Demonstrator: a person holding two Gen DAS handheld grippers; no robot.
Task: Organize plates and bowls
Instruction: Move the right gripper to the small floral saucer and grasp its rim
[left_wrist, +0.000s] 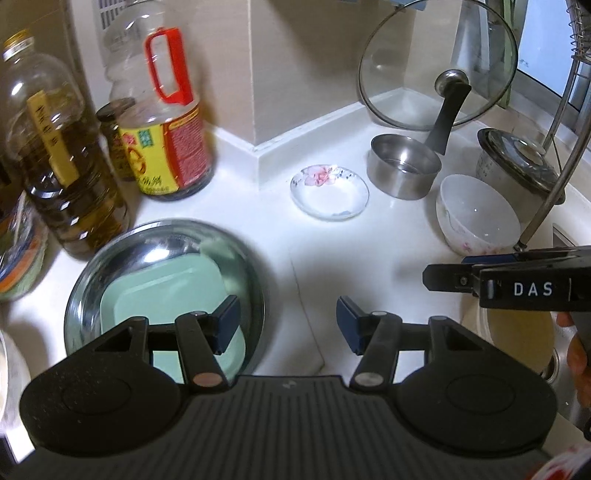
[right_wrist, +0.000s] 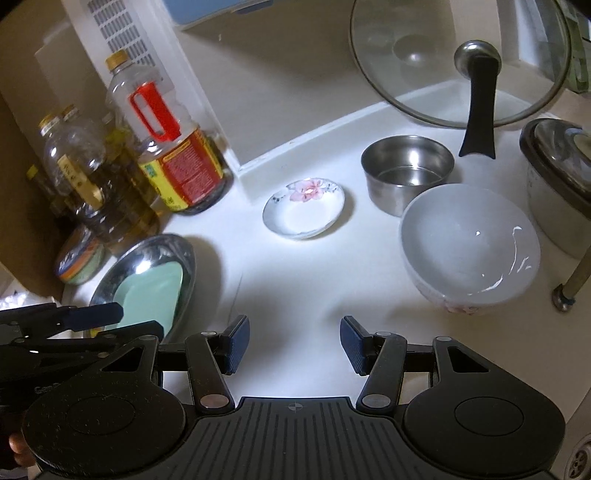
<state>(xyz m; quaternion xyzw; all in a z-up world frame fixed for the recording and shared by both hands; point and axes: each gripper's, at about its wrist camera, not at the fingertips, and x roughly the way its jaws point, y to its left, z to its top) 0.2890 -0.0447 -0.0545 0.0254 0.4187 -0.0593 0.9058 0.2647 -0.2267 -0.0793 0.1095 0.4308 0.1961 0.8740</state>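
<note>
My left gripper (left_wrist: 289, 326) hovers open over the white counter, nothing between its fingers. Under its left finger sits a round steel plate (left_wrist: 147, 251) holding a pale green rectangular dish (left_wrist: 159, 291). Further back lie a small flowered saucer (left_wrist: 330, 192), a steel cup (left_wrist: 404, 170) and a white bowl (left_wrist: 478, 214). My right gripper (right_wrist: 293, 341) is also open and empty, above bare counter. The white bowl (right_wrist: 469, 247) stands ahead to its right, the saucer (right_wrist: 304, 208) straight ahead, and the steel plate (right_wrist: 147, 258) with the green dish (right_wrist: 151, 295) to its left.
Oil bottles (left_wrist: 62, 158) and a red-handled bottle (right_wrist: 177, 155) crowd the back left corner. A glass lid (left_wrist: 437, 62) leans on the wall behind the steel cup (right_wrist: 406, 170). A lidded pot (right_wrist: 557, 184) and a rack leg (right_wrist: 576, 273) stand on the right, by the sink edge.
</note>
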